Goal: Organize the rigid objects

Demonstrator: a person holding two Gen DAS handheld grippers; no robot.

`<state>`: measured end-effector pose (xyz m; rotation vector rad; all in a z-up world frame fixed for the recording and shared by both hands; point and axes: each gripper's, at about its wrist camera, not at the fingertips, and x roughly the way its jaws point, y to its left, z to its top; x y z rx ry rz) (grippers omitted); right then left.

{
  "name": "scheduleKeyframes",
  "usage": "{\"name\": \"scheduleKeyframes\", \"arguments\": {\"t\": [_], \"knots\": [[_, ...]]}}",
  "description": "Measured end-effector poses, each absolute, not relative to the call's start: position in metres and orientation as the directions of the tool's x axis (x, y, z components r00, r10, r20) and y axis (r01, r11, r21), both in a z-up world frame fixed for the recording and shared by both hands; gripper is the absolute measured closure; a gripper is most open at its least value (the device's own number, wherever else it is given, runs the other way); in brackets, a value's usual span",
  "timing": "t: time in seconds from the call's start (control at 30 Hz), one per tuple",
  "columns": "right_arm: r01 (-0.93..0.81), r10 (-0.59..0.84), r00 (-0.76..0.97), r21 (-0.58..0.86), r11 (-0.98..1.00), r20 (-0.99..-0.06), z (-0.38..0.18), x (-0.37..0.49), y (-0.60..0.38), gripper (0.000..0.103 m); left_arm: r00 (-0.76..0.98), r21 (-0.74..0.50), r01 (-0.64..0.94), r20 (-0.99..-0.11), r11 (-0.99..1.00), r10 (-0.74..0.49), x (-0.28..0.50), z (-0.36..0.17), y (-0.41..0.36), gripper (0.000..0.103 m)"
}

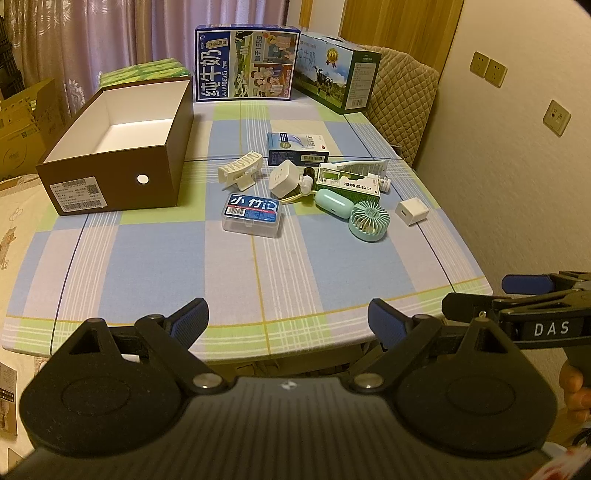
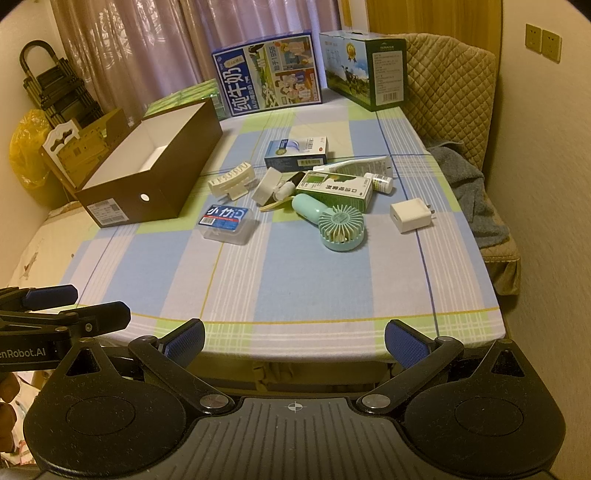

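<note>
Down at the near edge of the table, both tools are hovering with nothing between their fingers: the left gripper is standing with its blue pads wide apart, and the right gripper is spread just as wide beside it, its side showing at the right border of the left wrist view. Nothing is blocking the bare stretch of checked tablecloth lying between them and the clutter further in. Nearest is sitting a clear plastic case with a blue label, and to its right a mint handheld fan is lying flat with its handle pointing toward the pile. A white charger cube is resting apart on the right, prongs facing outward. Behind the fan, a green-and-white carton is lying against a white tube and a small white bottle, with a white plug adapter and a cream hair claw clip crowding in from the left. A blue medicine box is sitting just behind the heap. On the left, an open brown shoebox is standing empty, well clear of the pile. Two milk cartons are standing along the far edge, in front of a curtain.
</note>
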<state>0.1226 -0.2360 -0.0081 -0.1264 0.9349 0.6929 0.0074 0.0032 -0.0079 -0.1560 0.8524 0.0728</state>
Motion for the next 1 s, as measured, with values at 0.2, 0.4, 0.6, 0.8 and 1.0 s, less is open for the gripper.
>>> {"name": "scheduleKeyframes", "arguments": {"t": [0.2, 0.4, 0.6, 0.8, 1.0], "knots": [[-0.599, 0.492, 0.396, 0.188, 0.778, -0.775, -0.008, 0.123, -0.235, 0.002, 0.656, -0.108, -0.129, -0.755, 0.986, 0.003, 0.008, -0.008, 0.003, 0.012], [-0.6, 0.493, 0.395, 0.189, 0.778, -0.775, -0.009, 0.123, -0.235, 0.002, 0.654, -0.11, -0.13, -0.756, 0.985, 0.002, 0.008, -0.008, 0.003, 0.012], [-0.6, 0.493, 0.391, 0.191, 0.777, -0.777, -0.01, 0.124, -0.234, 0.002, 0.651, -0.109, -0.132, -0.759, 0.985, 0.003, 0.009, -0.012, 0.002, 0.012], [-0.602, 0.497, 0.381, 0.199, 0.773, -0.779, -0.014, 0.131, -0.231, 0.002, 0.637, -0.11, -0.132, -0.771, 0.985, -0.001, 0.02, -0.013, 0.006, 0.012], [-0.584, 0.497, 0.383, 0.212, 0.784, -0.779, -0.013, 0.142, -0.232, 0.002, 0.635, -0.108, -0.117, -0.772, 0.987, -0.009, 0.031, -0.013, 0.009, 0.012]]}}
